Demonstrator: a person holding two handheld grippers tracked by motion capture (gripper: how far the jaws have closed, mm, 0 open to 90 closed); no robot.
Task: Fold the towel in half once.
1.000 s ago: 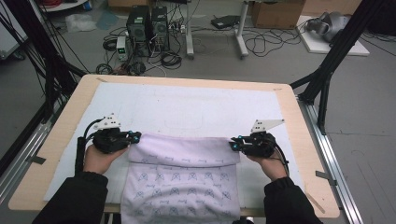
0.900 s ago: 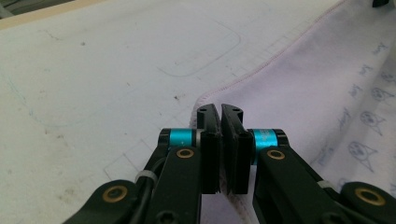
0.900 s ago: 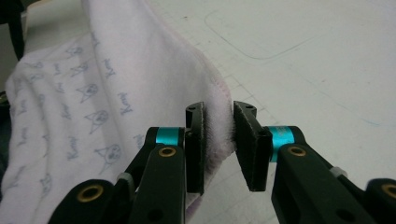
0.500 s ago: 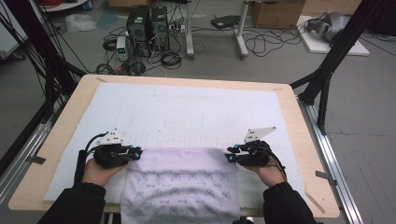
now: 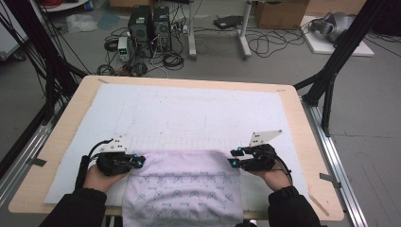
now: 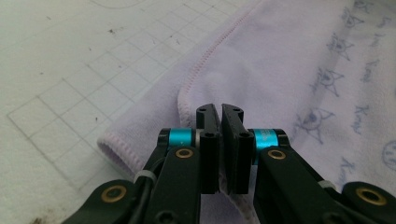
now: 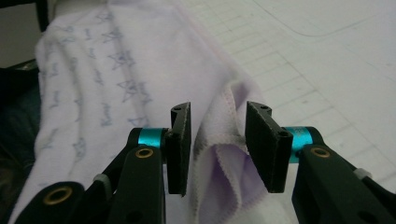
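The right gripper is opening, letting go the towel corner now lying between its jaws. The left gripper is staying clamped on the other corner, so the fold is nearly being laid down.

I see a pale lilac towel with faint blue print, folded, far edge doubled over. Lies flat on the table's near side, near end hanging over the edge.
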